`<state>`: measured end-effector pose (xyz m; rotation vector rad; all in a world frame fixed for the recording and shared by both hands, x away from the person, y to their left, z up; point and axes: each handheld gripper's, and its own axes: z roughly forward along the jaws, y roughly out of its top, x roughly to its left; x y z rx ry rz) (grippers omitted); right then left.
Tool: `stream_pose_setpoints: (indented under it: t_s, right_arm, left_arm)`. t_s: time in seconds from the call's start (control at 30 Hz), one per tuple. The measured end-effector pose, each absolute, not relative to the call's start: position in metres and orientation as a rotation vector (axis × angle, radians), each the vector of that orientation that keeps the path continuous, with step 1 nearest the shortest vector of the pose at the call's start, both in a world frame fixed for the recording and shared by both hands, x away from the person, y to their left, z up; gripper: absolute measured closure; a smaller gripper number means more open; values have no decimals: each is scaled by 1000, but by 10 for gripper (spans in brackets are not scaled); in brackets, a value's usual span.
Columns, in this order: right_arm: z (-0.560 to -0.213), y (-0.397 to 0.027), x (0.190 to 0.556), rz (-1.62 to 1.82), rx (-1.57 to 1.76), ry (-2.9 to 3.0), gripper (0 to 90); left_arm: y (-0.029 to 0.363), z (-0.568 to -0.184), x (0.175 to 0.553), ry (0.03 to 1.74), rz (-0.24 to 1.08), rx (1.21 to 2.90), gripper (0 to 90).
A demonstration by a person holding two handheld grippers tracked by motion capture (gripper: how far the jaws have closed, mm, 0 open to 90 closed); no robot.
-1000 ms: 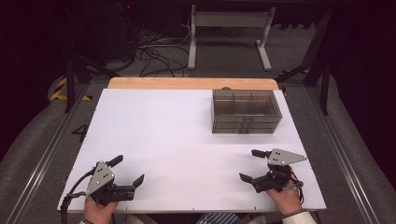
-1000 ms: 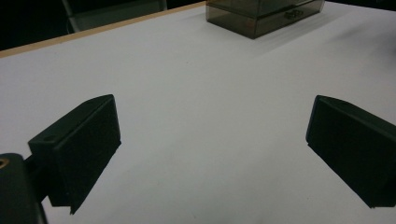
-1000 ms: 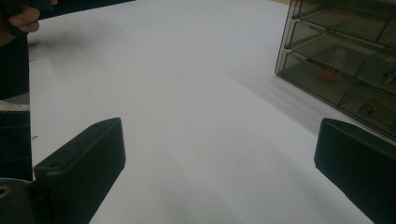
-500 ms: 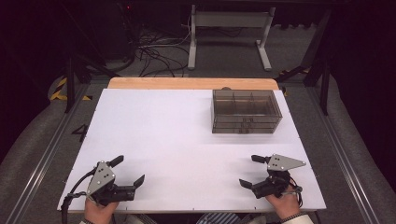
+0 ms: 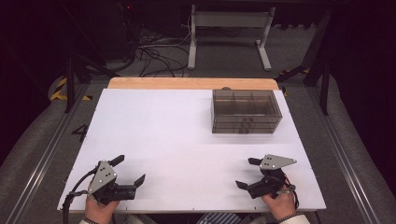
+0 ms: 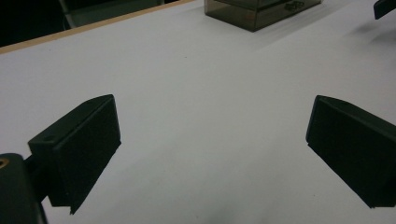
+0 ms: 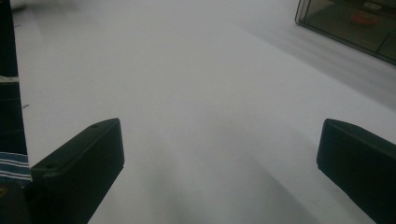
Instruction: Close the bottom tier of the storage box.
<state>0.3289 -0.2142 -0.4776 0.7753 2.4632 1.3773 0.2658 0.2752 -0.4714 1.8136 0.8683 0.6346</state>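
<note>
My left gripper (image 5: pixel 130 169) rests near the front left corner of the white table (image 5: pixel 177 130), held by a hand, open with nothing between its jaws (image 6: pixel 212 149). Close to the front right edge my right gripper (image 5: pixel 246 172) is also open and empty, its jaws spread wide over bare white surface (image 7: pixel 219 172). A smoky transparent drawer box (image 5: pixel 246 111) stands at the back right, well beyond both grippers. It appears at the top of the left gripper view (image 6: pixel 261 9) and at the top right of the right gripper view (image 7: pixel 355 25), with a small orange-red item (image 7: pixel 364 18) inside.
A wooden strip (image 5: pixel 187 83) runs along the table's far edge. Behind it are a metal stand's legs (image 5: pixel 229 42) and loose cables (image 5: pixel 154 56) on the floor. Rails flank both sides of the table. A jaw tip of the right gripper (image 6: pixel 385 7) pokes in at the left gripper view's top right.
My right gripper has slid a little toward the near edge and to the left. The left gripper and the box have stayed put.
</note>
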Motion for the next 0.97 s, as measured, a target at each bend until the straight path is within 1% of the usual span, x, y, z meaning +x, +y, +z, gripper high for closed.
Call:
stream_pose_setpoints:
  t_s: [0.3,0.43,0.73,0.97]
  right_arm:
    - [-476,-221,327,1489,778,2392,5]
    - [-475,-223,326,1513,769,2375,3]
    - [-476,-221,326,1486,759,2392,3]
    - [-475,-221,326,1481,752,2386,3]
  left_arm:
    - [278,-471,268,882,586,1781,36]
    - [276,-471,267,875,608,1801,36]
    - [275,-472,267,879,609,1806,36]
    - [270,-472,266,877,674,1855,36]
